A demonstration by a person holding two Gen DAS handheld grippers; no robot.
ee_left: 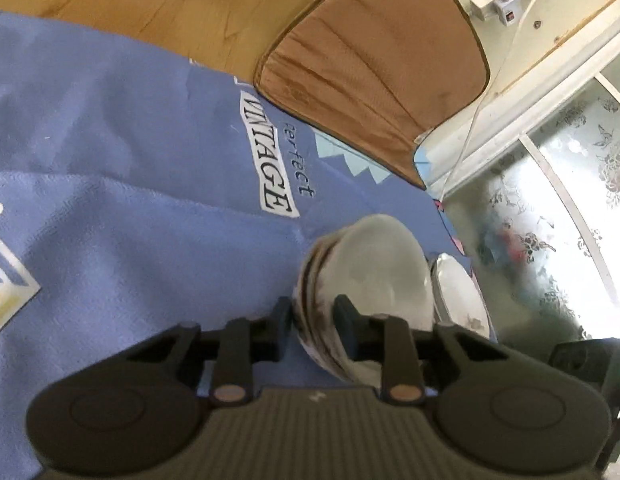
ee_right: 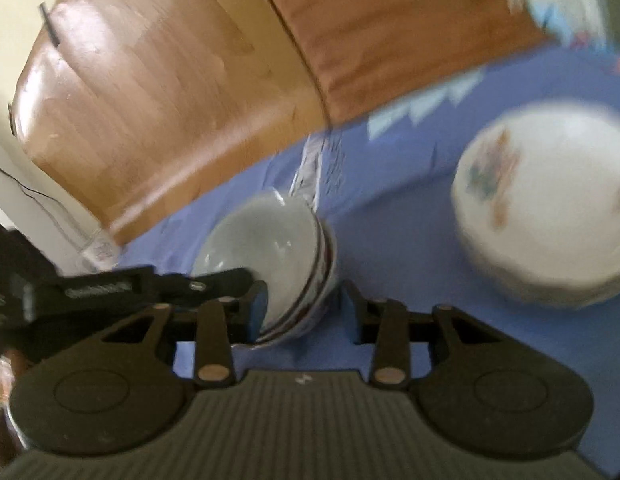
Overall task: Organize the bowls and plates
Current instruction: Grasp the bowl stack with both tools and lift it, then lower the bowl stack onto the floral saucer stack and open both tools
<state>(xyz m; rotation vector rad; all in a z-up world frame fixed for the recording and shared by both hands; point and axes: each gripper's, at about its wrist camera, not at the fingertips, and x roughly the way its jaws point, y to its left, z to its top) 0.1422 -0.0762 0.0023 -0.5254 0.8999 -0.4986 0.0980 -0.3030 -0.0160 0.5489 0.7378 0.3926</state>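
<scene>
A stack of grey bowls (ee_left: 373, 268) with brown-striped sides rests on the blue cloth (ee_left: 130, 220). My left gripper (ee_left: 313, 320) is shut on the stack's near wall, with one finger inside the top bowl and the other outside. In the blurred right wrist view the same bowls (ee_right: 270, 240) sit between the fingers of my right gripper (ee_right: 304, 306). Its left pad is at the rim and a thin gap shows at its right pad. The left gripper's black body (ee_right: 110, 292) reaches in from the left. A stack of white flowered plates (ee_right: 541, 216) lies to the right, also visible as plates (ee_left: 457, 292).
The blue cloth has a "VINTAGE" print (ee_left: 270, 160) and covers the floor area. A brown cushion (ee_left: 369, 60) and wood flooring (ee_left: 150, 0) lie beyond it. A patterned glass door (ee_left: 569, 200) and a power strip (ee_left: 497, 4) with a cable are to the right.
</scene>
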